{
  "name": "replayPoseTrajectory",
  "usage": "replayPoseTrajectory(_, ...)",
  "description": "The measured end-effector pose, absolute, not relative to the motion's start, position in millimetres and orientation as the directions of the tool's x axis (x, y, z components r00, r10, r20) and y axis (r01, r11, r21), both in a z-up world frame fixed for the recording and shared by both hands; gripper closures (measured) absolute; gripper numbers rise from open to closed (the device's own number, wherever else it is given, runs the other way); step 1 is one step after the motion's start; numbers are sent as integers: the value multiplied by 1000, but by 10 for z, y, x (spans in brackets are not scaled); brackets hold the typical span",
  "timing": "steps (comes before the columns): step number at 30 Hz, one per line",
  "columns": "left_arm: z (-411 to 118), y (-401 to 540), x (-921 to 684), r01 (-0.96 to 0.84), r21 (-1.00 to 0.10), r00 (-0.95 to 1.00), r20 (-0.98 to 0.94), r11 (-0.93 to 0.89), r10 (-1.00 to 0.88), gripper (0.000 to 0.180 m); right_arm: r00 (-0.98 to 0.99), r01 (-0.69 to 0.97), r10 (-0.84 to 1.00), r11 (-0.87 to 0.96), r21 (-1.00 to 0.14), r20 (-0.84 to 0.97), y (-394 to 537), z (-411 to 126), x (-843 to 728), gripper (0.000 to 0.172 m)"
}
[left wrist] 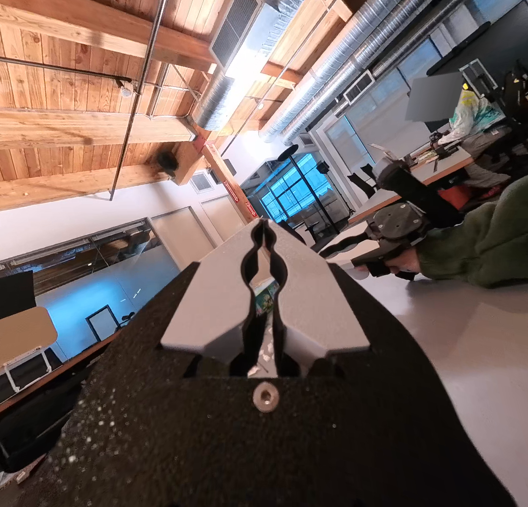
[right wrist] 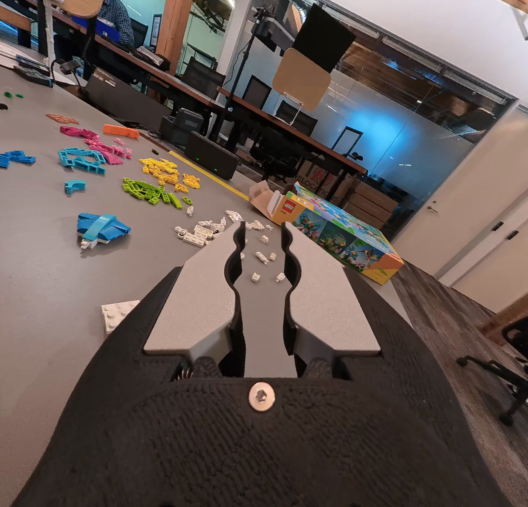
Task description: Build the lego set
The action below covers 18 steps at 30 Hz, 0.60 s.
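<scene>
My left gripper (left wrist: pixel 264 223) is tilted up toward the wooden ceiling, and its fingertips (left wrist: pixel 281 237) meet, so it is shut. Through the gap lower down I see part of a colourful box (left wrist: pixel 264 296) and small white bricks (left wrist: pixel 267 353). My right gripper (right wrist: pixel 263 226) is open just above the grey table (right wrist: pixel 43 279), with nothing between its pads. Loose small white bricks (right wrist: pixel 261 256) lie on the table between and beyond its fingers. A white plate (right wrist: pixel 117 313) lies left of its left finger. The right gripper also shows in the left wrist view (left wrist: pixel 343 247), held by a hand in a green sleeve.
A blue-and-white built piece (right wrist: pixel 100 227) sits to the left. Sorted piles lie beyond: lime green (right wrist: pixel 148 190), yellow (right wrist: pixel 165 170), pink (right wrist: pixel 100 145), turquoise (right wrist: pixel 81 160). The opened toy box (right wrist: pixel 343 236) lies at the table's right edge. A person (left wrist: pixel 468 116) sits at another table. Left tips to right tips: about 25 cm.
</scene>
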<state>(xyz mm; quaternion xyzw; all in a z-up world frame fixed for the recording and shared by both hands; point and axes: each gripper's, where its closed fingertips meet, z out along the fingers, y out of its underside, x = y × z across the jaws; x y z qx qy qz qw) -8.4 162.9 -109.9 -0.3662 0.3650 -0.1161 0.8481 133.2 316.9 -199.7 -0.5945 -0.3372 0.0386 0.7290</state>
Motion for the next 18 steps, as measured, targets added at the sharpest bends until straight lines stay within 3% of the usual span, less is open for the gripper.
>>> replayPoseTrajectory(8, -1089, 1468, 33, -16, -697, 674, -537, 717, -508, 180, 612, 401, 659, 217, -890, 437, 3031, -1997, 821, 142)
replayPoseTrajectory(13, -834, 1584, -330, 22, -692, 773, -446, 722, -451, 180, 283, 492, 891, 183, -851, 355, 3027, -1799, -335, 141)
replayPoseTrajectory(18, -520, 1727, -1023, 115, -687, 893, -244, 718, -377, 180, -24, 595, 964, 226, -771, 264, 3130, -1926, -1610, 135)
